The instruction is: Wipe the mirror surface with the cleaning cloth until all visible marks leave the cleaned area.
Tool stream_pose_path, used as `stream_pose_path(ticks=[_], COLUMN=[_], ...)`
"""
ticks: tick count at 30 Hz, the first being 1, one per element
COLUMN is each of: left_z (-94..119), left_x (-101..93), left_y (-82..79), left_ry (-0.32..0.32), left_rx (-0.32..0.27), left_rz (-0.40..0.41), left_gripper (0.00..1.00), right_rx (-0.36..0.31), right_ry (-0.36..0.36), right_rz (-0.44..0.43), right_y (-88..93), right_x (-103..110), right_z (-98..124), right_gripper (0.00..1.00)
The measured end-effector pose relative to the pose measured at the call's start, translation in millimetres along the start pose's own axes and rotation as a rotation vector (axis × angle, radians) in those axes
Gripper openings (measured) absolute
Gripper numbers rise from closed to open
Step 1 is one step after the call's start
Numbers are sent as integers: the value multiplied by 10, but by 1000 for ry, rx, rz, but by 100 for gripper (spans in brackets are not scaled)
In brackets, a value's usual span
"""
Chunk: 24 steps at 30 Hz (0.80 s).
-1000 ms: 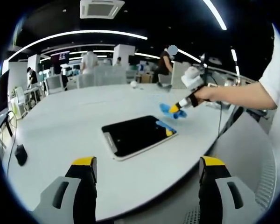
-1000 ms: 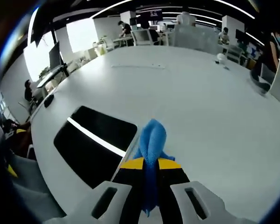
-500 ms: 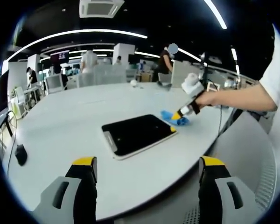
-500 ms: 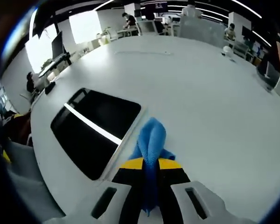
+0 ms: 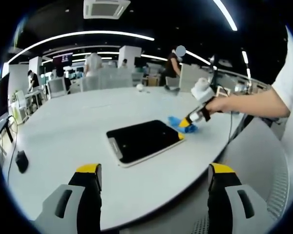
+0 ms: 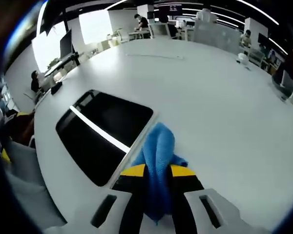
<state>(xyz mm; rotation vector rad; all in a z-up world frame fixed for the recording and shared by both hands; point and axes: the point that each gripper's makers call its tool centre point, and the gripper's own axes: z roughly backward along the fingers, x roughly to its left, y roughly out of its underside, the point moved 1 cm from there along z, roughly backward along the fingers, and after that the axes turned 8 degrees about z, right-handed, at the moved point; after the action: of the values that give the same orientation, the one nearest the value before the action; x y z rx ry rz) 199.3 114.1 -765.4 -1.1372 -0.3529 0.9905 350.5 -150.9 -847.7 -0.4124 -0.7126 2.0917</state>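
A dark rectangular mirror (image 5: 144, 139) with a white rim lies flat on the white table (image 5: 63, 131). In the right gripper view the mirror (image 6: 100, 132) reflects a bright ceiling strip. My right gripper (image 6: 156, 171) is shut on the blue cleaning cloth (image 6: 156, 156), whose folded end rests on the table just off the mirror's right edge. Seen from the left gripper view, the right gripper (image 5: 188, 122) holds the cloth (image 5: 178, 122) at the mirror's far right corner. My left gripper (image 5: 154, 178) stands open near the table's front edge, short of the mirror, with nothing between its jaws.
A small black object (image 5: 22, 161) lies at the table's left edge. A white ball-like item (image 5: 139, 87) sits far back on the table. People, chairs and desks stand behind it. A person's arm (image 5: 254, 102) reaches in from the right.
The right gripper with the cloth has come down from slightly above the table to the mirror's right edge. The left gripper has stayed put.
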Motion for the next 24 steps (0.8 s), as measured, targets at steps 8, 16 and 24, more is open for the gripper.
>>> stream_pose_path(ticks=[8, 16, 24], left_z=[1, 3, 7], left_x=[-2, -8, -7], left_y=[-3, -8, -9], left_ry=[0, 0, -5], left_rx=[-2, -5, -6], left_rz=[-1, -3, -6], left_gripper=[90, 90, 89], right_rx=[-52, -97, -128], right_ry=[8, 3, 7], right_rz=[-40, -55, -45], right_y=[-17, -4, 7], right_x=[-79, 47, 185], right_z=[89, 257, 411], right_gripper=[29, 34, 37])
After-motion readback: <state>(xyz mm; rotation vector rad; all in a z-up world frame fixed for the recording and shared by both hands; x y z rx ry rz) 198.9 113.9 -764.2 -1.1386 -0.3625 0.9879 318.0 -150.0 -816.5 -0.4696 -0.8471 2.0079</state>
